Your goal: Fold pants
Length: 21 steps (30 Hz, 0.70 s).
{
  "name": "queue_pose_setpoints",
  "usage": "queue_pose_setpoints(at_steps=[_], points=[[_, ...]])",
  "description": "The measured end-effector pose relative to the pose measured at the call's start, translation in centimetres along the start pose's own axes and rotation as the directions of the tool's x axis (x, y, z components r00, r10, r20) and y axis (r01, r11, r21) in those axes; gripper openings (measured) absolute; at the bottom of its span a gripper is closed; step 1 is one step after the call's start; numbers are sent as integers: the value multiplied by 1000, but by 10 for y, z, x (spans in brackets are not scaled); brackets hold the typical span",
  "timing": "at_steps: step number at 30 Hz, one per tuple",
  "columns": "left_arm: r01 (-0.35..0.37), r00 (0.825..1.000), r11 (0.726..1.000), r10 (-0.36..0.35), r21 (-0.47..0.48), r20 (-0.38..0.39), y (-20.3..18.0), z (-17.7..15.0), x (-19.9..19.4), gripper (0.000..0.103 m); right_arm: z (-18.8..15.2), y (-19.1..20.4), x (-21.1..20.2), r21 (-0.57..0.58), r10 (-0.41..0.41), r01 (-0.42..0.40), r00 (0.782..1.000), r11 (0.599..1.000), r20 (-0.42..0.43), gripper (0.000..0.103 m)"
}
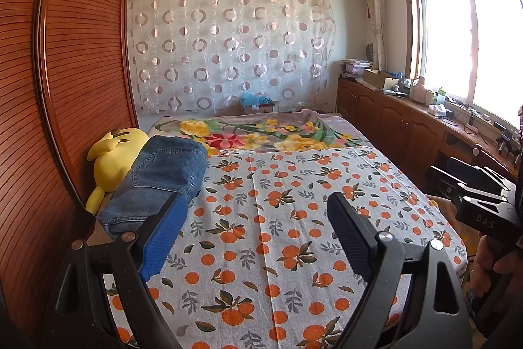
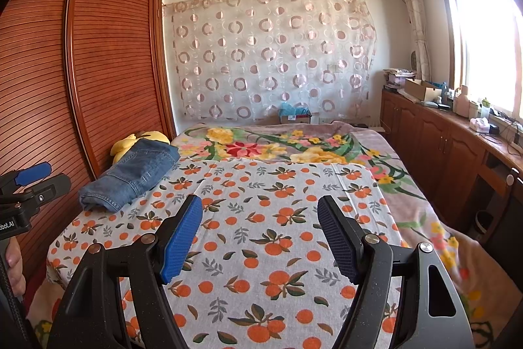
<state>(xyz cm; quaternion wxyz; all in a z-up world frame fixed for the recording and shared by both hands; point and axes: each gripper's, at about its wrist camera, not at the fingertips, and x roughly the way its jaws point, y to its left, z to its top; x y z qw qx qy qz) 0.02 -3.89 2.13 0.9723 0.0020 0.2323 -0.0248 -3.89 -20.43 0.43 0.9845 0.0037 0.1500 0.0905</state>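
Blue denim pants lie folded in a compact bundle at the left side of the bed, resting partly against a yellow plush toy. The right wrist view shows the same pants ahead and to the left. My left gripper stands open above the orange-print sheet, its blue left pad just in front of the bundle's near end, nothing between the fingers. My right gripper is open too, over the sheet, well right of the pants. The left gripper also shows at the left edge there.
A slatted wooden wardrobe stands close along the bed's left side. A floral blanket covers the bed's far part. Low wooden cabinets with clutter run under the window on the right. A person's hand holds the left handle.
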Motion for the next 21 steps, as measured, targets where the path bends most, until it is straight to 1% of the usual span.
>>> queue_pose_setpoints(at_steps=[21], points=[[0, 1000, 1000, 0, 0, 2, -1, -2, 0, 88, -2, 0, 0, 2, 0, 0, 1000, 1000, -1, 75]])
